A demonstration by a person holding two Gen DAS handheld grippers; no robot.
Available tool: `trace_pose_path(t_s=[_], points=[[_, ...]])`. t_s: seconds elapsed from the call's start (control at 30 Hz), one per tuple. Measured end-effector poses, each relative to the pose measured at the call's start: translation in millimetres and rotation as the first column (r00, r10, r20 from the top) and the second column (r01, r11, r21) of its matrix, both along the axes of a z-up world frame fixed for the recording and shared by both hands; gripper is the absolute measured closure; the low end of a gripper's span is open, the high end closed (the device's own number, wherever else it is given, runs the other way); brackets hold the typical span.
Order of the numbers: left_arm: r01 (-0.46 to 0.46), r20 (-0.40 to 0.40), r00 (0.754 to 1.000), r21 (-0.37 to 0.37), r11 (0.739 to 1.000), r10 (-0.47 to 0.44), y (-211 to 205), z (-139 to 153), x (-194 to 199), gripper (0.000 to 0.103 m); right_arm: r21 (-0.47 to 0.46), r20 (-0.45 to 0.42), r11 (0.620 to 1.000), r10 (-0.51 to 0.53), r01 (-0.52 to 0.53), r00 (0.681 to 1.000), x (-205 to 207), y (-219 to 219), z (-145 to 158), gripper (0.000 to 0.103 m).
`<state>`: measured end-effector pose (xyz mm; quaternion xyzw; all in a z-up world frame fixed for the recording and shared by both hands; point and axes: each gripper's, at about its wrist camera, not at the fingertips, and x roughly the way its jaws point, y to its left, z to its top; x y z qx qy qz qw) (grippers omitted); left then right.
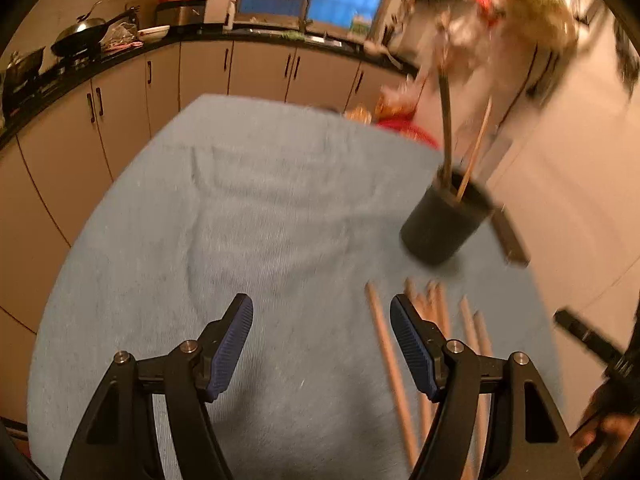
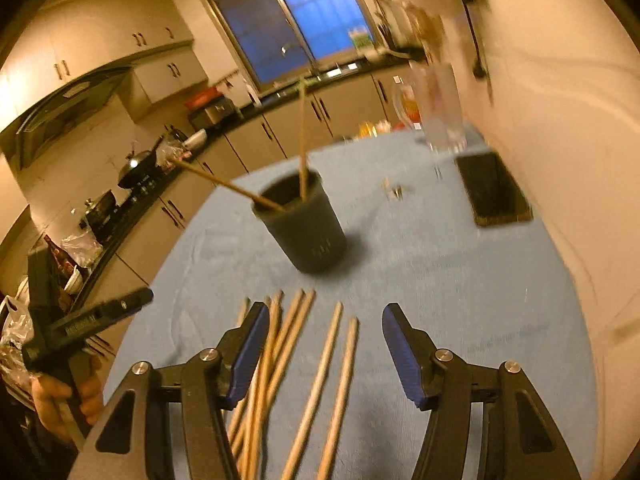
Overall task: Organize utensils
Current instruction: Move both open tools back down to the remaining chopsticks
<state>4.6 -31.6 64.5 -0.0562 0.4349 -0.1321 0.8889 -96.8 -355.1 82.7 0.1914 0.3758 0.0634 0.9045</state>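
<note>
A dark cup (image 1: 444, 222) stands on the blue cloth with two chopsticks (image 1: 474, 148) leaning in it; it also shows in the right wrist view (image 2: 308, 228) with its chopsticks (image 2: 303, 136). Several wooden chopsticks (image 2: 320, 380) lie loose on the cloth in front of the cup, also visible in the left wrist view (image 1: 390, 360). My left gripper (image 1: 322, 344) is open and empty, above the cloth just left of the loose chopsticks. My right gripper (image 2: 324, 352) is open and empty, hovering over the loose chopsticks.
A blue cloth (image 2: 460, 300) covers the table. A dark phone (image 2: 494, 192) lies at the far right by the wall, a clear glass (image 2: 442, 108) behind it. Kitchen counters and cabinets (image 1: 120, 92) run along the left and back.
</note>
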Motion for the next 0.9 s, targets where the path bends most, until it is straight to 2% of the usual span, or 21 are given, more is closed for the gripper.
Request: trace_pose_path(t_s=[0.27,0.47,0.7,0.8,0.9], points=[[0.051,-0.038,0.998,0.044,0.998,-0.049,-18.7,-14.1,-2.0,0.031,0.038,-0.077,0.999,0.03,-0.027,0.997,18.0,-3.8,-18.8,0.043],[0.043,-0.085,0.996,0.063,0.997,-0.037,-29.4,-24.4,13.5,0.031,0.059,-0.136,0.997,0.062,-0.054,0.989,32.9,0.5,-34.1,0.056],[0.06,-0.148,0.988,0.061,0.996,-0.05,-47.8,-35.4,32.9,0.031,0.083,-0.21,0.995,0.07,-0.054,0.975,51.1,1.9,-53.7,0.064],[0.074,-0.177,0.982,0.058,0.996,-0.063,-56.1,-37.4,42.7,0.036,0.085,-0.23,0.995,0.071,-0.053,0.971,59.0,1.4,-56.7,0.065],[0.087,-0.218,0.973,0.05,0.995,-0.074,-63.7,-40.8,52.8,0.051,0.06,-0.262,0.996,0.078,-0.065,0.962,69.0,6.3,-60.3,0.069]])
